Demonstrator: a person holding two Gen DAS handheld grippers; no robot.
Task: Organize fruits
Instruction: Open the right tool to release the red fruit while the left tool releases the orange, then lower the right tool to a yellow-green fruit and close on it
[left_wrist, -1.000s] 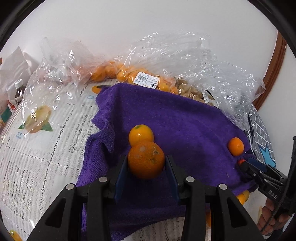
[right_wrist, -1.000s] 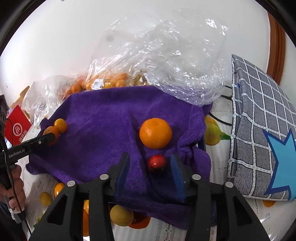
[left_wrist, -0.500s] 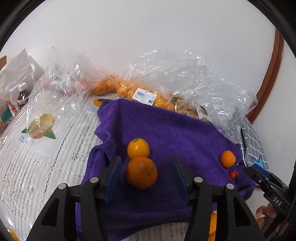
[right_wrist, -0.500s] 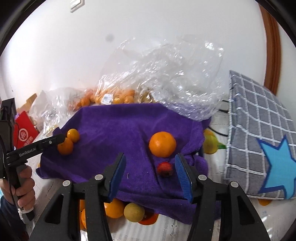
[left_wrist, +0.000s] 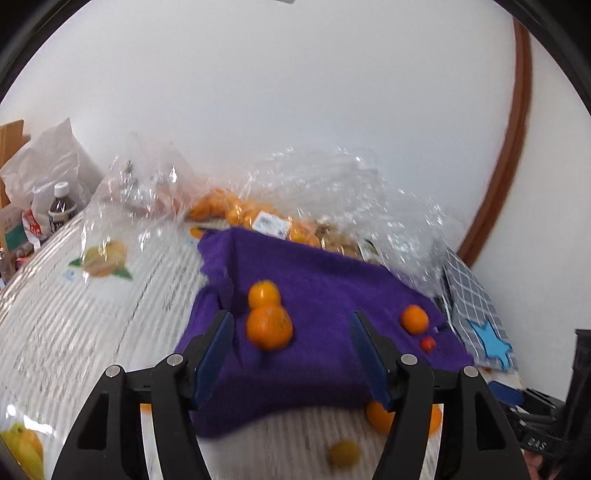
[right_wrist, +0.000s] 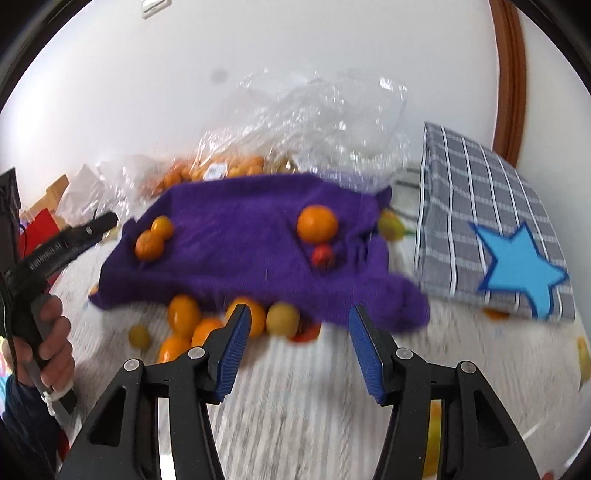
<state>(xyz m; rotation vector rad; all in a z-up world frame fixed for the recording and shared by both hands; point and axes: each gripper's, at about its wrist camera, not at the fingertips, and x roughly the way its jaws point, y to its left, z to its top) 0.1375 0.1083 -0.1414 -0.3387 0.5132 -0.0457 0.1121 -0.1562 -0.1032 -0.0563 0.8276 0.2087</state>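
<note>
Both tools are empty. The left gripper (left_wrist: 291, 354) stands with its jaws spread wide, nothing between the blue pads; the right gripper (right_wrist: 295, 347) is likewise wide and holds nothing.

From the left gripper, a large orange (left_wrist: 269, 327) lies at 12 o'clock, slightly toward 11, on the purple towel (left_wrist: 332, 280), touching a smaller orange (left_wrist: 263, 293) directly beyond it. From this tool's view a third orange (left_wrist: 415, 319) sits at 2 o'clock, with a small red fruit (left_wrist: 427, 343) just beside it.

From the right gripper, loose fruit lies on the bare table just off the towel's near edge: a yellow-green fruit (right_wrist: 282, 319) at 12 o'clock and a cluster of oranges (right_wrist: 188, 325) at 10 to 11 o'clock. The pile has no clear long axis; each fruit is round. In my judgement the right gripper is nearer this pile, and the next pick would come from it, the approach being straight ahead and down.

The towel is soft and rumpled; round fruit may roll on it. The table carries a pale striped cloth (left_wrist: 81, 325) printed with fruit. Clear plastic bags (right_wrist: 314, 122) holding more oranges lie at the far edge against a white wall. A grey checked cushion (right_wrist: 480, 206) with a blue star rests at 2 o'clock. Both views are motion-blurred.
</note>
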